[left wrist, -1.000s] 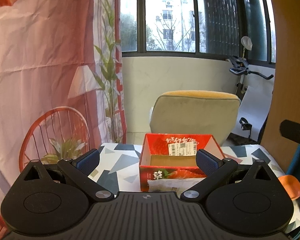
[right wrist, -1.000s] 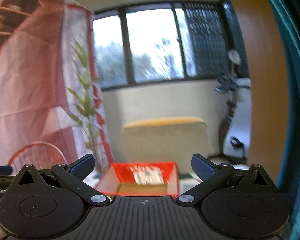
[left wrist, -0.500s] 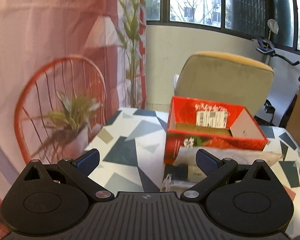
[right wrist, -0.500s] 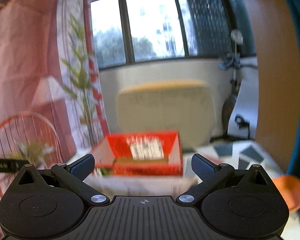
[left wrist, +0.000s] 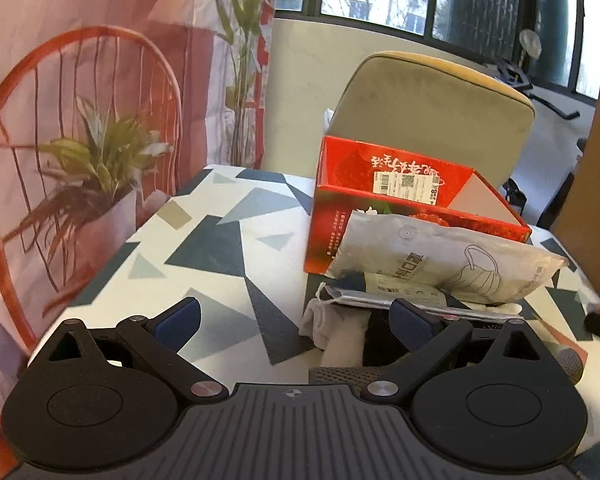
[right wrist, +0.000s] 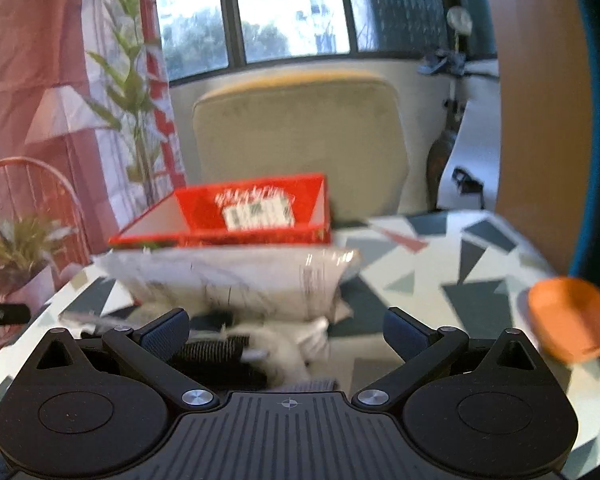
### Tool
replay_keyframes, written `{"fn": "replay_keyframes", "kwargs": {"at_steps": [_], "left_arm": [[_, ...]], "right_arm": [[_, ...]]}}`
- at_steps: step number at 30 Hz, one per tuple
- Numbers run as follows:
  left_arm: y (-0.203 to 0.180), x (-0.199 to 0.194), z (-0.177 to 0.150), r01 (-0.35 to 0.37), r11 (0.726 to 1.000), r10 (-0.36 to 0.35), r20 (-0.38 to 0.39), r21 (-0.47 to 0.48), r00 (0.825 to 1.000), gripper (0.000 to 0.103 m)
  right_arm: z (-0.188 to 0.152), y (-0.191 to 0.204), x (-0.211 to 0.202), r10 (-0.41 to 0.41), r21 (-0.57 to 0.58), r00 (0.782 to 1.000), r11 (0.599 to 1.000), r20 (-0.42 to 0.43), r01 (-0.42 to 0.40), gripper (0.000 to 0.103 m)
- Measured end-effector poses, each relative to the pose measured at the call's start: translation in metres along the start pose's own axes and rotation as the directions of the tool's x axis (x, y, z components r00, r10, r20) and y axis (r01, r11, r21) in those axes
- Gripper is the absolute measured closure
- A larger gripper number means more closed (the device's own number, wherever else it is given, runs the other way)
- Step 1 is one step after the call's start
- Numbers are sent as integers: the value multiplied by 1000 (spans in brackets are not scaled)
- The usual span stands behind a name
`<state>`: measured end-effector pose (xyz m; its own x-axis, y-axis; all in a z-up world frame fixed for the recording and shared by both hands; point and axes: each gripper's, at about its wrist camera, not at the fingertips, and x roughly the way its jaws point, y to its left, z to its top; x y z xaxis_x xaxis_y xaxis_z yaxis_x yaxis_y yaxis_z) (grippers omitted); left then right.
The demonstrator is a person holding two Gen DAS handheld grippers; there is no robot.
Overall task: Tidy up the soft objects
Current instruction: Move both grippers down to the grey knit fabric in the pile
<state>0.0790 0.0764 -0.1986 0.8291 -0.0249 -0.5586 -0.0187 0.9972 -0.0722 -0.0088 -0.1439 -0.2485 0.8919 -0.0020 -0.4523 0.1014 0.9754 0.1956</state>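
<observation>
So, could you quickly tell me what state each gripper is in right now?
Left gripper: open, holding nothing.
Right gripper: open, holding nothing.

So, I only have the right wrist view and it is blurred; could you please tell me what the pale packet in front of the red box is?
Observer: The pale packet bears a line drawing of a face mask and leans against the front wall of the red box.
Operator: Thank you. Is anything under it?
Observer: Yes, a flat clear-wrapped packet lies beneath it, over a white cloth pouch.
Operator: And how does the left gripper stand?
Observer: The left gripper is open and holds nothing. One fingertip is in front of that pile, the other over the patterned tablecloth.
</observation>
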Motion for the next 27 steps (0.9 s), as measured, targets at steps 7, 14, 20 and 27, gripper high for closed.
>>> {"fn": "replay_keyframes", "kwargs": {"at_steps": [7,14,20,27], "left_arm": [[-2,16,-14,30,1000,-30,-24,2,999,12],[8,32,-24,105,993,-110,-98,-57,989,17],[13,46,-31,163,978,-183,-166,-129,969,20],[16,60,-38,179,968,-216,-228,-174,949,24]], "right_arm": [[-14,2,14,28,-18,995,999,-101,-30,17],[-18,1,23,36,-4,985,999,-171,-37,28],[-27,-9,36,27,39,975,999,-222,-18,43],[-30,-17,39,17,61,971,998,-237,-2,62]]}}
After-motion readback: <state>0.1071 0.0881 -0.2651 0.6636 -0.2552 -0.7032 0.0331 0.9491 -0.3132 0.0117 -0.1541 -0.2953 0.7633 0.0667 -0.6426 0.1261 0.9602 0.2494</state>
